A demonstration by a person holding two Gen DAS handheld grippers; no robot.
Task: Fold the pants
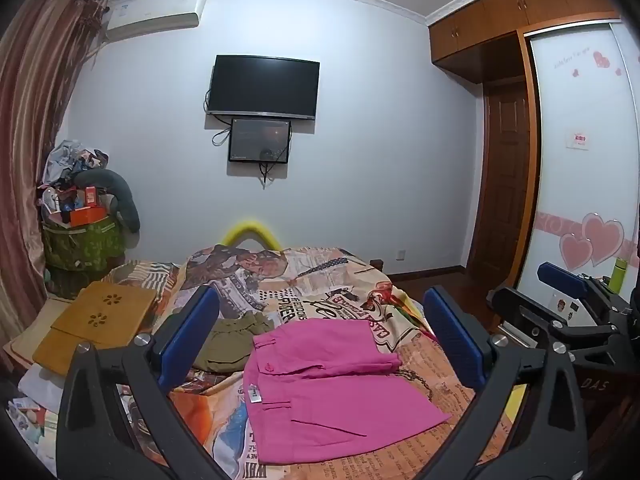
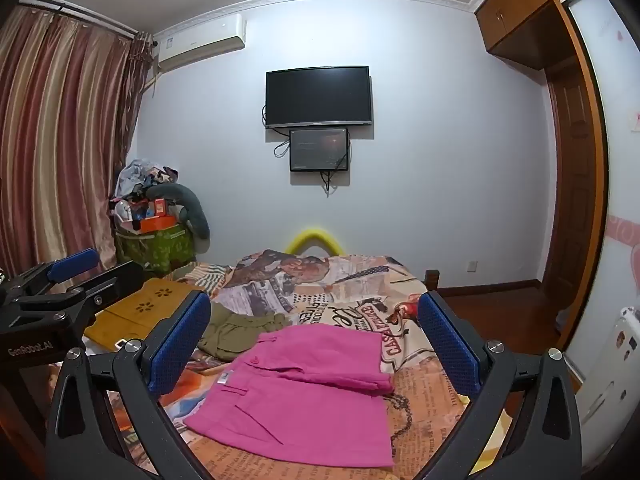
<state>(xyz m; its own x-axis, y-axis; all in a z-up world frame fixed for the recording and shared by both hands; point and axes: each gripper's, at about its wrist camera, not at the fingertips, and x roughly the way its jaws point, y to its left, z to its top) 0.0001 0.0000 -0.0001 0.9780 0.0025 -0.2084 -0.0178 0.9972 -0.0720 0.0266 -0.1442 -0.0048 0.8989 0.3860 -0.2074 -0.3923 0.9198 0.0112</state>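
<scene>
Hovering above the bed (image 1: 432, 364), both tools are level with each other and nothing is gripped yet, so the folding looks to be at its start or between folds. The left gripper (image 1: 320, 336) has its fingers spread wide and empty, and the right gripper (image 2: 316, 344) is the same, its blue pads well apart with only air between them.

The pink pants (image 1: 320, 384) lie flat on the patterned bedspread, waistband toward the left, one leg laid partly over the other. They may already be folded once, leg on leg, though the fisheye bend makes that hard to judge. An olive garment (image 1: 232, 340) sits bunched just beside the waistband, and a wooden lap tray (image 1: 96, 320) rests further left.

My judgement: the next move calls for lowering both grippers to the cloth, pinching two matching spots at one end of the pants, then carrying that end across to the other without dragging the olive piece along.
</scene>
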